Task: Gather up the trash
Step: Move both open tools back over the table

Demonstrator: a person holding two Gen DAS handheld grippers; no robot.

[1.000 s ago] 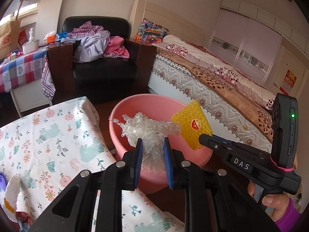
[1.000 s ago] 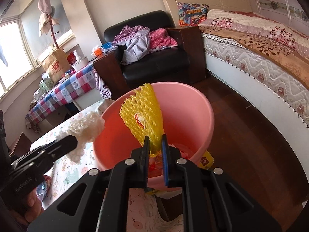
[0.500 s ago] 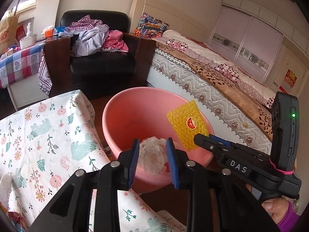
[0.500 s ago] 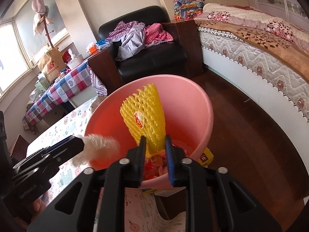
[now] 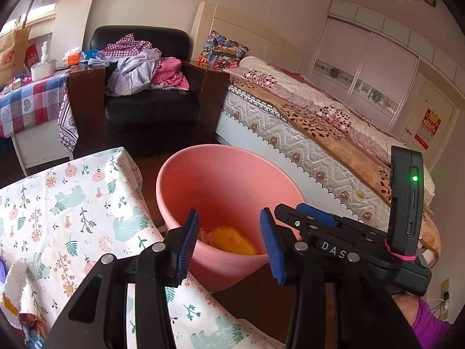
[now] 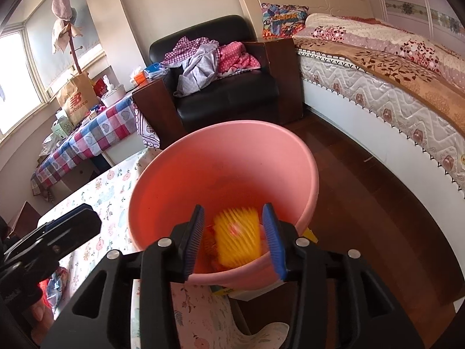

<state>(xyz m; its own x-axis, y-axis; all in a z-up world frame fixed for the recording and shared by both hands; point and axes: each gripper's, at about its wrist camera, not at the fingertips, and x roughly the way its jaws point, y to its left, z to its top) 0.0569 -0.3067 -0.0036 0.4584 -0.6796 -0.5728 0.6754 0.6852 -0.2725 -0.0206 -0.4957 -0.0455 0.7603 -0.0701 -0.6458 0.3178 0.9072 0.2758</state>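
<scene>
A pink plastic basin (image 5: 229, 180) (image 6: 226, 160) stands on the floor beside the table with the floral cloth (image 5: 58, 212). A yellow foam net wrapper (image 6: 237, 240) lies inside it, blurred in the right wrist view, and it shows in the left wrist view (image 5: 231, 240) at the bottom. Other red and orange scraps lie under it. My left gripper (image 5: 229, 245) is open and empty over the basin's near rim. My right gripper (image 6: 237, 240) is open and empty above the basin. The clear bubble wrap is not visible.
A bed (image 5: 334, 133) runs along the right. A black armchair (image 5: 148, 110) with piled clothes stands behind the basin, beside a checked-cloth table (image 6: 87, 136). Dark wood floor (image 6: 363, 192) lies between basin and bed. More scraps lie on the floral cloth's left edge (image 5: 17, 299).
Both grippers opened. The bubble wrap left the left gripper and the yellow wrapper left the right gripper; the wrapper now lies in the basin.
</scene>
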